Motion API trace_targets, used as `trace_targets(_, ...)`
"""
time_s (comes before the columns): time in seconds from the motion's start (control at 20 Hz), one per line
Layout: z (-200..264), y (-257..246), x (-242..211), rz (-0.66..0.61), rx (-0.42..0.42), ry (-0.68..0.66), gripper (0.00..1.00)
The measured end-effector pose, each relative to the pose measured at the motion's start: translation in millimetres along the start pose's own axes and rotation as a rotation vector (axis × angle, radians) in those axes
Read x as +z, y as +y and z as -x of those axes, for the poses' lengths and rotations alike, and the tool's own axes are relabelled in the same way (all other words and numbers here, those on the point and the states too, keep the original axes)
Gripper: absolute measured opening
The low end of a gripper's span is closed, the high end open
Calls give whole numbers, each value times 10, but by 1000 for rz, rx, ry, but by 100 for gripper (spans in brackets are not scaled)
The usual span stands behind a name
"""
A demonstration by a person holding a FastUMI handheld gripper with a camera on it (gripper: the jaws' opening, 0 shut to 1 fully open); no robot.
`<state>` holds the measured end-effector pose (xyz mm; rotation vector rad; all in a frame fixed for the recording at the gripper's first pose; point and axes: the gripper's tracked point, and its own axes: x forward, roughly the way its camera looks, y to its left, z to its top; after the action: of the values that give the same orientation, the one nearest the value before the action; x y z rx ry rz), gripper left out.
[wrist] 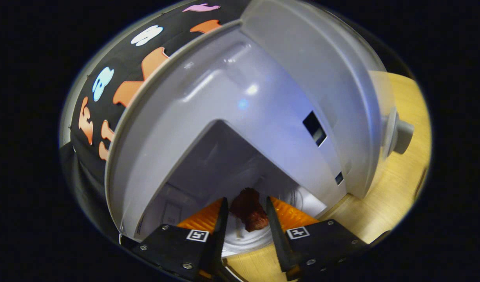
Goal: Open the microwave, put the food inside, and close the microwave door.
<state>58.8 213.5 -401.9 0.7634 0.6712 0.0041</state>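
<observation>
- The microwave (pixel 240 117) is being seen from close in front with its door swung away, so that the cavity is being presented open to the gripper (pixel 245 219).
- The cavity walls are being shown as smooth, pale grey and glossy, with soft highlights being reflected off the upper surface.
- A dark rectangular slot (pixel 315 128) is being noted in the front frame to the right of the opening, with a smaller slot below it.
- A round grey knob (pixel 401 136) is being seen projecting from the panel at the far right of the microwave.
- The food (pixel 249 209), a dark reddish-brown, rough-surfaced, irregular lump, is being held between the two fingers at the mouth of the cavity.
- The jaws are being kept narrowly parted around the food; the lump is appearing to fill the gap, but firm contact by both fingers cannot be confirmed.
- The inner faces of the fingers are being shown as ribbed, and each finger body is being seen carrying a small square printed marker.
- A pale circular turntable (pixel 243 239) is being seen beneath the food, on the cavity floor.
- The counter (pixel 396 188) is being seen as light wood with a fine grain, carrying the microwave and running beneath the gripper.
</observation>
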Motion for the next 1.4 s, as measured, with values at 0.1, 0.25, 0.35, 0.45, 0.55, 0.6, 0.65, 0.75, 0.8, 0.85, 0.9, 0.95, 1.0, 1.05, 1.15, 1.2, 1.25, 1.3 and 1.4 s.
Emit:
trace_targets(0.1,235,-39,30,74,5,11,79)
trace_targets(0.25,800,64,92,187,59,11,88)
trace_targets(0.35,1185,167,107,242,104,-4,90)
trace_targets(0.45,1556,136,98,275,126,-28,92)
trace_targets(0.55,1834,34,53,320,108,-43,92)
trace_targets(0.6,1982,-28,-26,346,106,-34,92)
trace_targets(0.65,2113,-67,-92,373,97,-22,92)
trace_targets(0.75,2396,-74,-276,415,104,1,92)
trace_targets(0.8,2544,-25,-367,430,121,16,92)
trace_targets(0.85,2709,22,-460,450,133,26,92)
trace_targets(0.9,2866,107,-512,465,155,24,92)
trace_targets(0.95,3017,227,-529,489,181,12,92)
trace_targets(1.0,3145,340,-538,516,211,-2,93)
trace_targets(1.05,3279,471,-540,539,238,-23,92)
trace_targets(1.15,3514,770,-566,555,311,-49,92)
trace_targets(1.2,3593,920,-603,570,351,-50,92)
trace_targets(1.25,3649,1078,-660,594,393,-49,92)
trace_targets(1.3,3693,1221,-749,624,439,-36,92)
trace_targets(1.4,3770,1412,-1007,679,523,21,90)
